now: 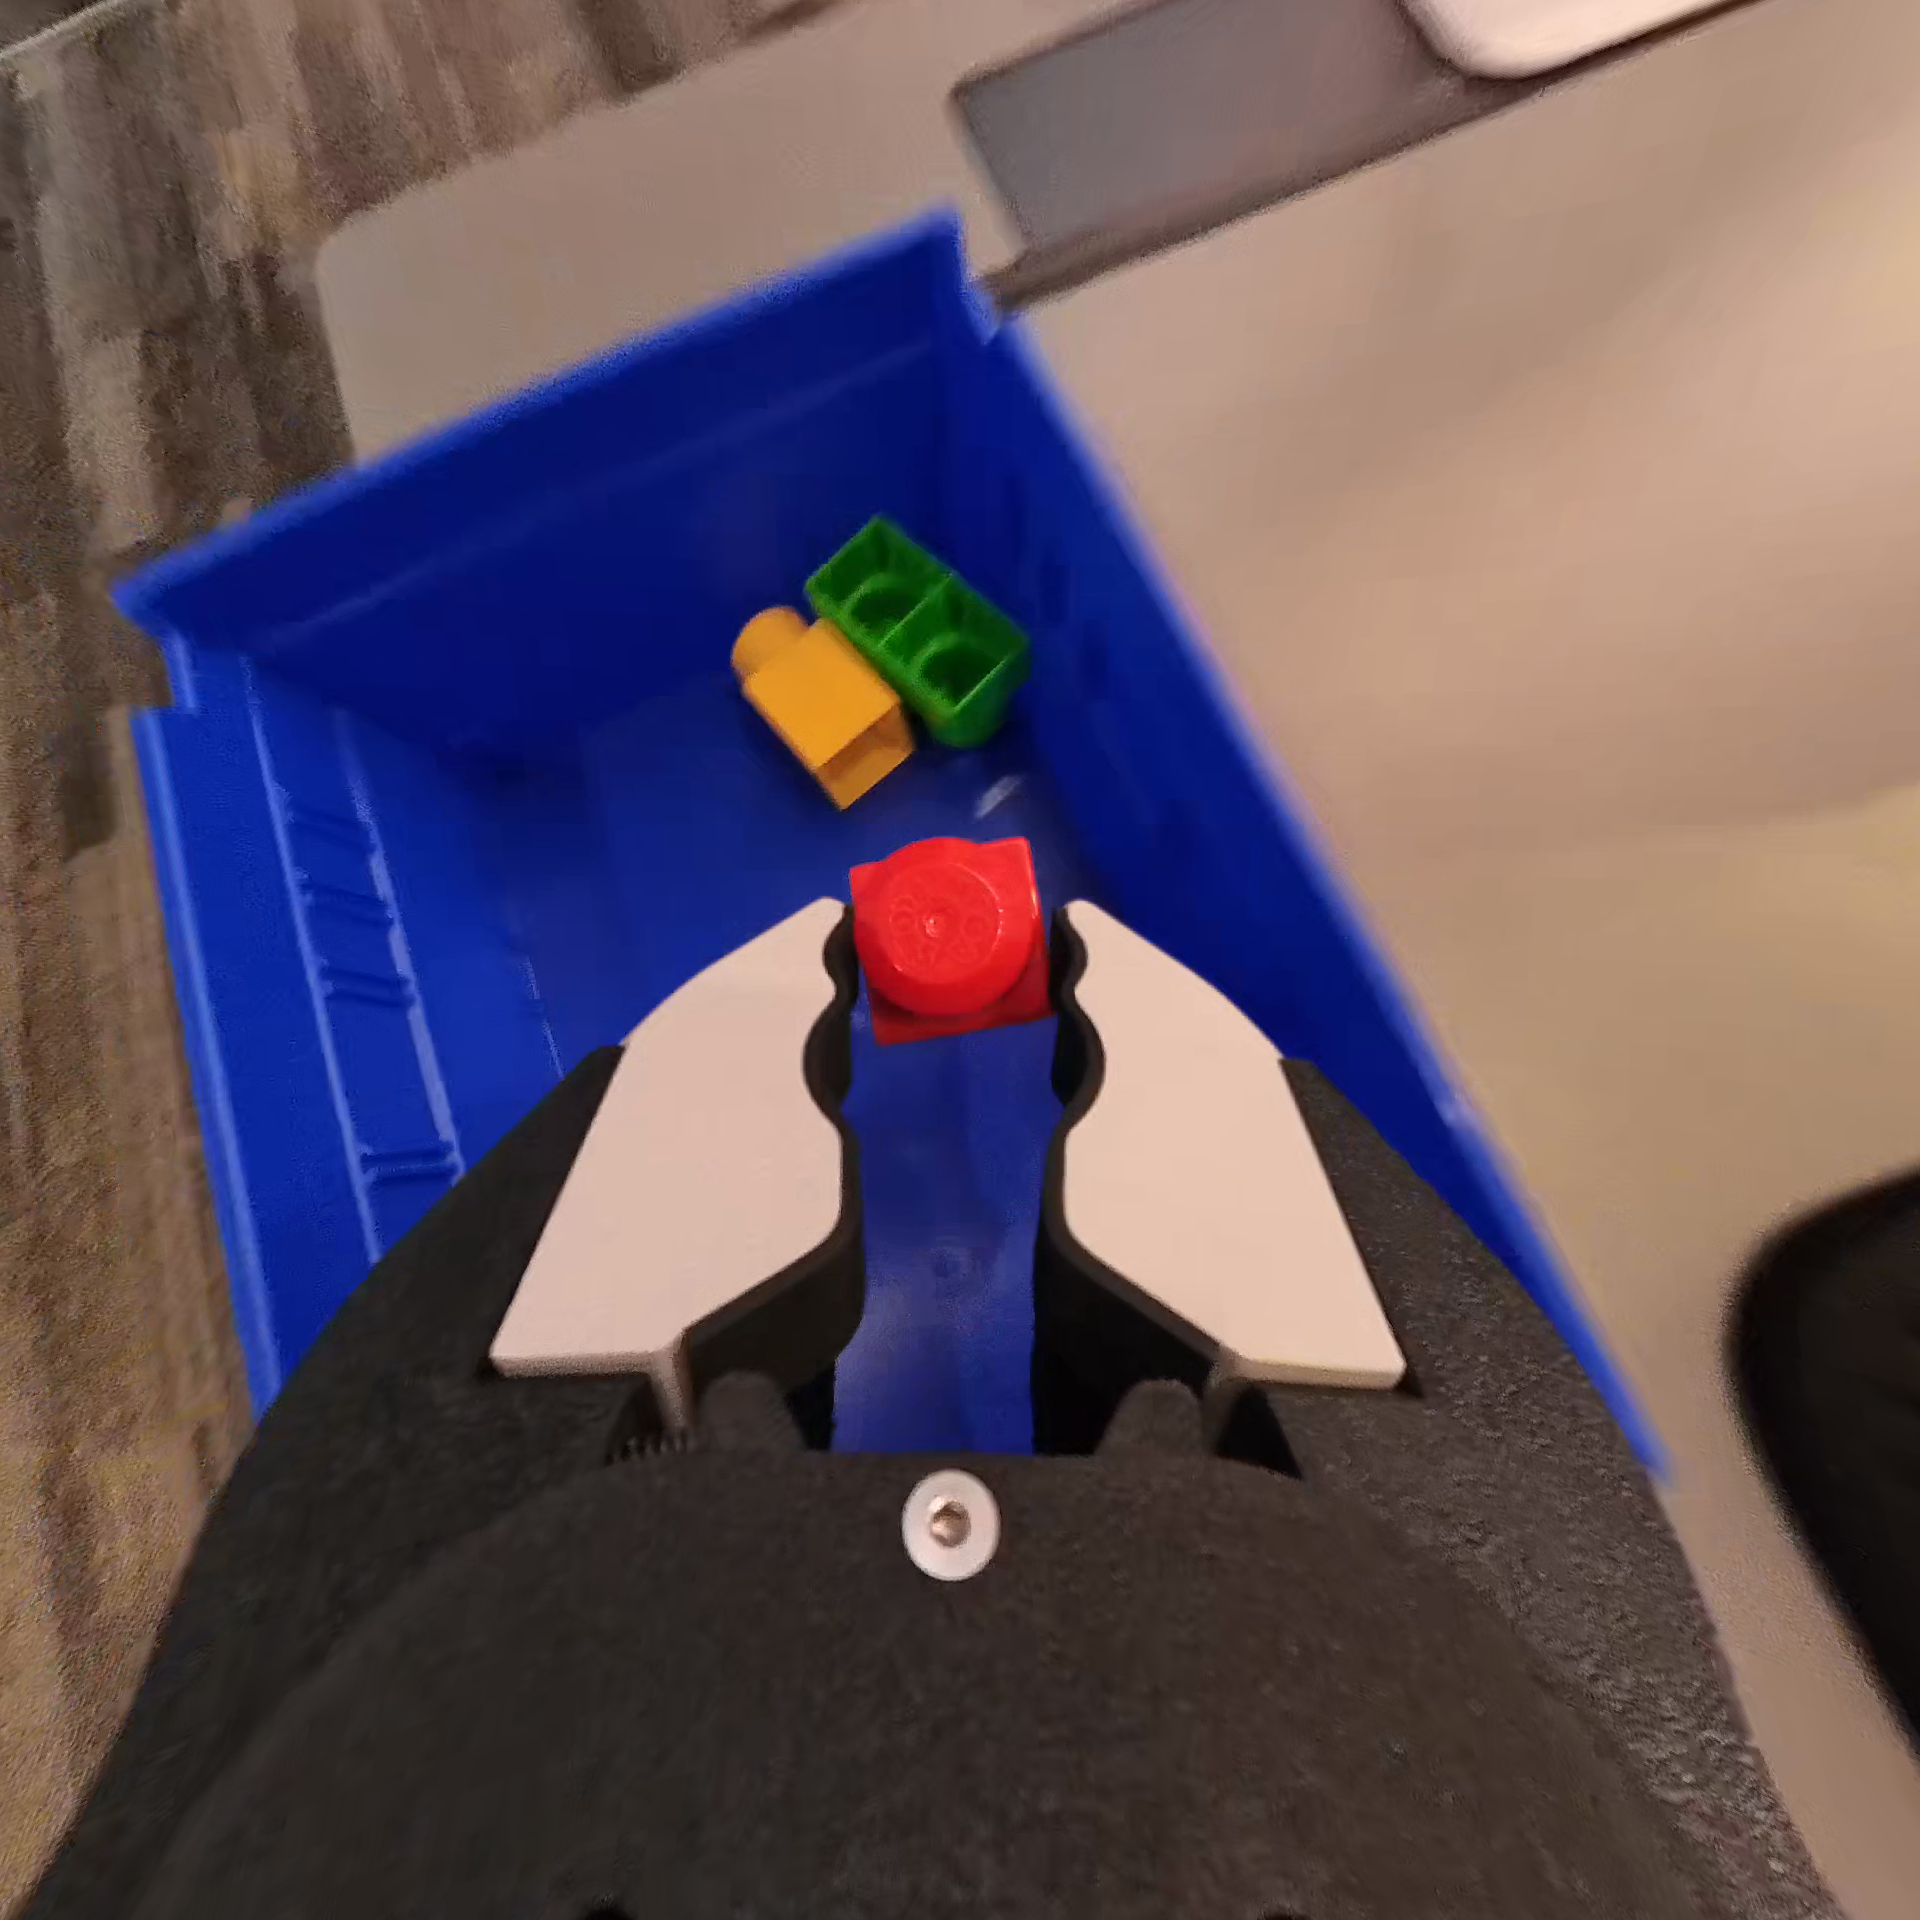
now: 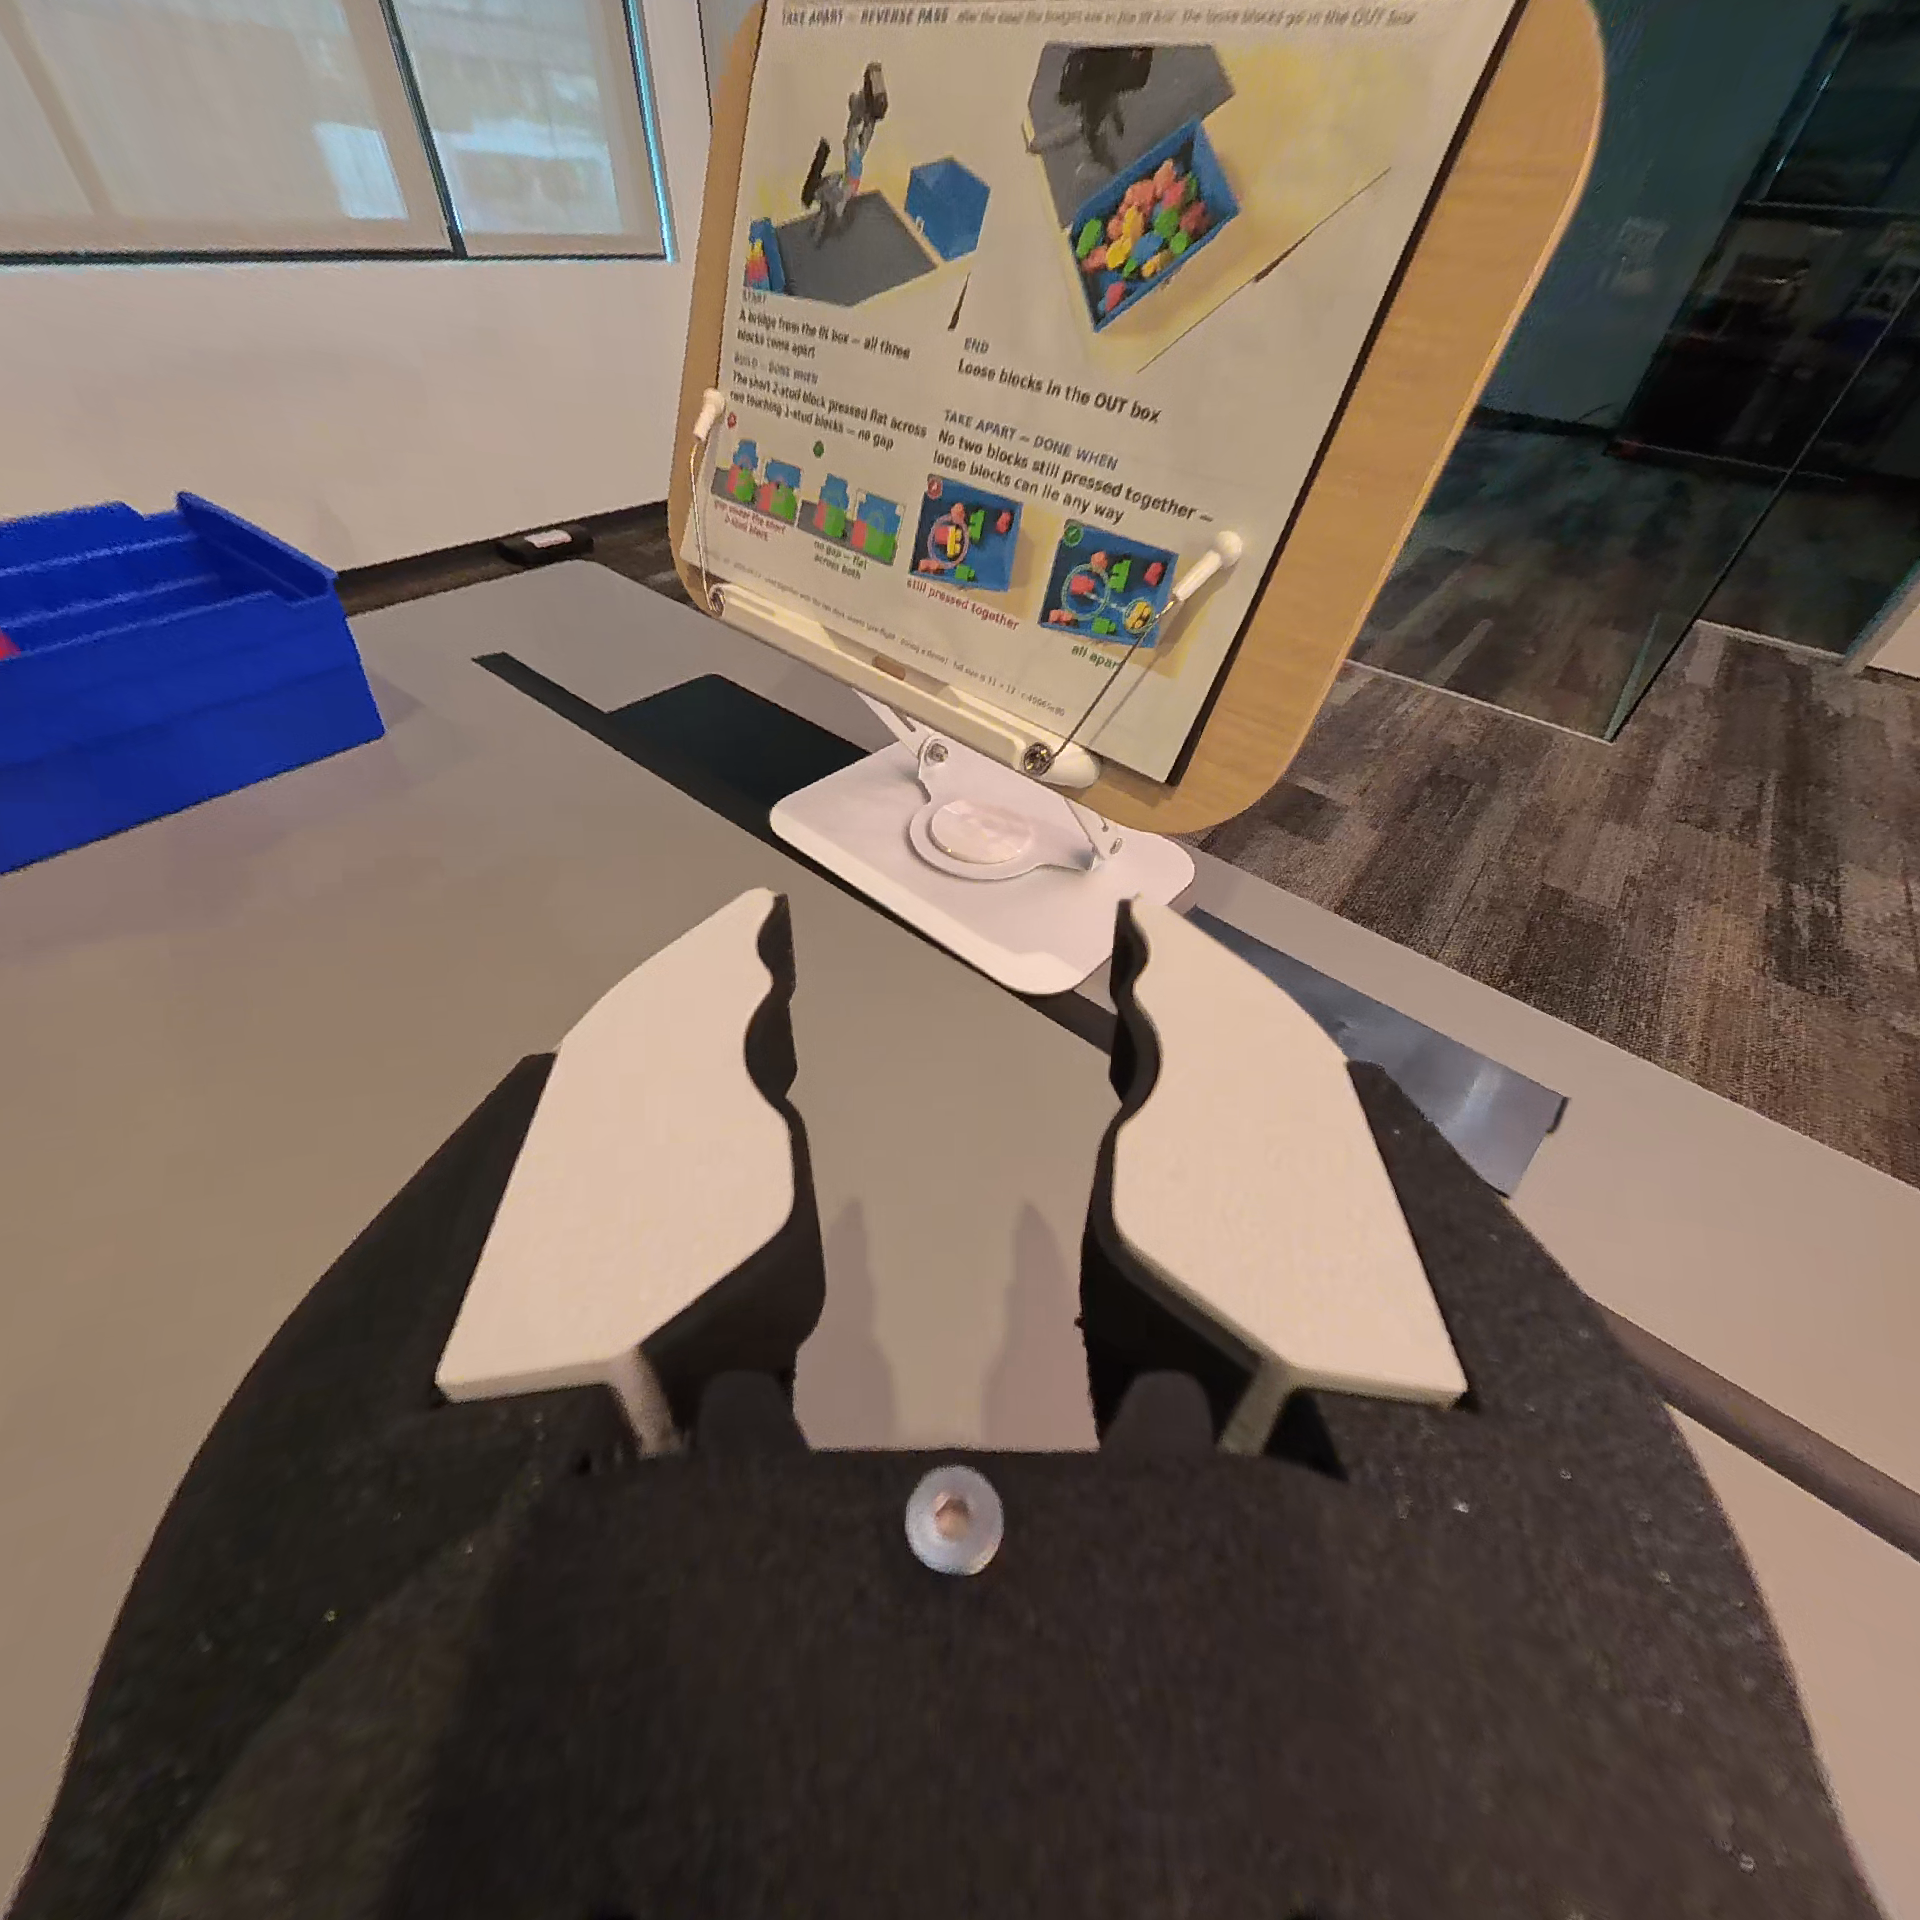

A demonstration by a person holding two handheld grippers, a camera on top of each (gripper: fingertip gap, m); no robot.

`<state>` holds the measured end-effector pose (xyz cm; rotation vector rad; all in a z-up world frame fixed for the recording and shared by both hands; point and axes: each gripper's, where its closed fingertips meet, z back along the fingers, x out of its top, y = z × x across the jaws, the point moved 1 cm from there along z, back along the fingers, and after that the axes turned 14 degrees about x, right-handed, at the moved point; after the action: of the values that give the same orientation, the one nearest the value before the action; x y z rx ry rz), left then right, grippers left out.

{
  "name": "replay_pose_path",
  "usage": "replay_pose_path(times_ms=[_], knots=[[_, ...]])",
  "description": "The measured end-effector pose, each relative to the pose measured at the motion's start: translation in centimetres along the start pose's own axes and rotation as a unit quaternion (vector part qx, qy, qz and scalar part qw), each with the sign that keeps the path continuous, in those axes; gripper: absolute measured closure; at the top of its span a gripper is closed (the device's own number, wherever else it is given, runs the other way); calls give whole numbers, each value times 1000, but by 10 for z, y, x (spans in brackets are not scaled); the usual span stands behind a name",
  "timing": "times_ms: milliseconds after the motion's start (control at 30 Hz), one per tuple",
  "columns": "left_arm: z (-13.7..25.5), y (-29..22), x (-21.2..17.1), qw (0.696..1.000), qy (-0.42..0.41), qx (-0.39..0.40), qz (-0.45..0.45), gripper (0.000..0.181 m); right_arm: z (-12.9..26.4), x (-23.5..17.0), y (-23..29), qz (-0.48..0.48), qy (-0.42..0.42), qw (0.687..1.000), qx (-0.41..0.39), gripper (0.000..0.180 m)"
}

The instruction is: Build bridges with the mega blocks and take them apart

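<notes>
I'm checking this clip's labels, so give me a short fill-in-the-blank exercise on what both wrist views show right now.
1. The left gripper is shut on a ____ block above the blue bin.
2. On the bin floor, a yellow block lies touching a ____ block.
3. The right gripper is ____ and holds nothing above the grey table.
4. Ahead of the right gripper, an instruction sheet leans on a ____ stand.

Missing words: red; green; open; white

Printed headings and captions on the instruction sheet (image 2: 1049, 343) on a wooden stand (image 2: 1455, 540); embossed lettering on the red block (image 1: 940, 940) stud.
</notes>
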<state>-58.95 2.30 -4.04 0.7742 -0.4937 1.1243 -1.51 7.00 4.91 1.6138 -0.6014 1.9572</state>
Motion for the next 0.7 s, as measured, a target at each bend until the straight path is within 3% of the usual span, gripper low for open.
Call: replay_pose_path(times_ms=[167, 267, 400, 533, 700], knots=[[73, -51, 63, 993, -9, -83, -78, 146, 2, 2, 2, -10, -10, 1000, 11, 121], [88, -116, 76, 976, 64, -150, -143, 146, 1, 0, 2, -6, 0, 1000, 13, 121], [67, -167, 66, 950, 133, -128, -253, 146, -2, 2, 10, -4, 1, 999, 33, 121], [45, -212, 49, 925, 205, -159, -277, 146, -9, 4, 20, 6, 2, 999, 52, 121], [17, -233, 20, 882, 317, -140, -320, 146, -17, 0, 29, 19, 19, 997, 66, 120]])
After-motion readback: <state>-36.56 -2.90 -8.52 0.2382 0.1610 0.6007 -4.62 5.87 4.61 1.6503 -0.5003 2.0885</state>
